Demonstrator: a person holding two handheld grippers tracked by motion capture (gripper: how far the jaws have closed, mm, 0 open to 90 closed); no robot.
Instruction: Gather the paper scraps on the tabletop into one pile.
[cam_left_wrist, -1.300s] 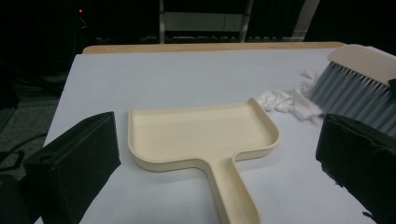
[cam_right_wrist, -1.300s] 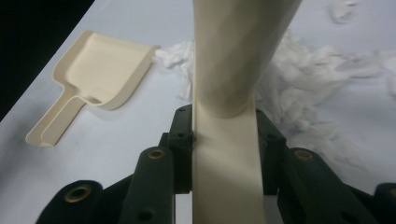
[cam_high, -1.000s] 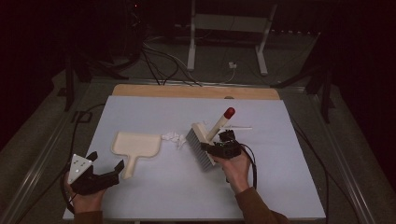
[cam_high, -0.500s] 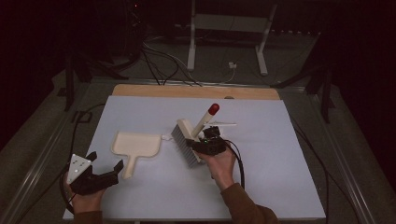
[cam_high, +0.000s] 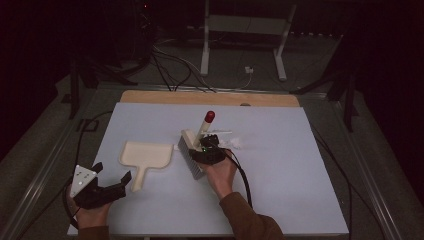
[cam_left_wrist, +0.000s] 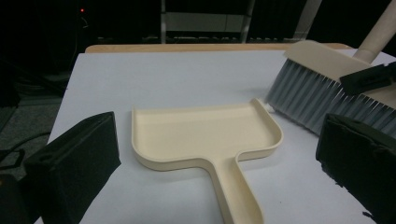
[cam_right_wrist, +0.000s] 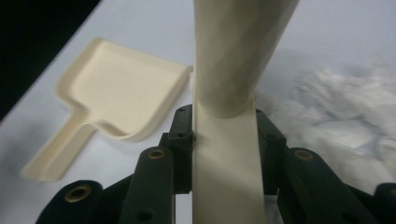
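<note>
A cream dustpan (cam_high: 148, 156) (cam_left_wrist: 205, 138) (cam_right_wrist: 119, 93) lies flat on the pale table (cam_high: 280, 195), its handle toward the near edge. My right gripper (cam_high: 209, 150) (cam_right_wrist: 224, 140) is shut on the cream handle of a brush (cam_high: 194, 150) (cam_right_wrist: 229, 84), which has grey bristles (cam_left_wrist: 322, 100) and a red cap at its tip. The bristles rest on the table just right of the pan. White fluff (cam_high: 235, 143) (cam_right_wrist: 345, 112) lies to the right of the brush. My left gripper (cam_high: 111, 181) (cam_left_wrist: 215, 182) stands open near the front left corner, its jaws on either side of the pan's handle without touching it.
A wooden strip (cam_high: 210, 98) runs along the table's far edge. Beyond it stand a white metal stand (cam_high: 245, 35) and cables on a dark floor. A black cable trails from each gripper.
My right gripper has carried the brush leftward, from beside the fluff to the dustpan's right rim. The left gripper has stayed where it was.
</note>
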